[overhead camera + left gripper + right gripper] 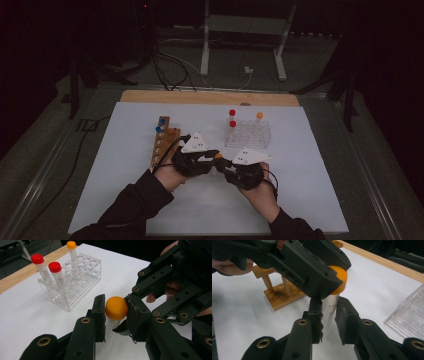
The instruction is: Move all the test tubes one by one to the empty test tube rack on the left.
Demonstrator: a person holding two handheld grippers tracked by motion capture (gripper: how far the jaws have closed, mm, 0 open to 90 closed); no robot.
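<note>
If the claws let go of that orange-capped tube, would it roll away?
Probably. The orange-capped tube looks round and slim, so lying down it would likely roll. Stood on end it seems apt to tip. It appears stiff, light clear plastic, possibly slippery.

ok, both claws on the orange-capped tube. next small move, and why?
Probably twist the cap off: the left claw pinches the orange cap, the right claw clamps the tube body just below it, upright above the white mat.
</note>
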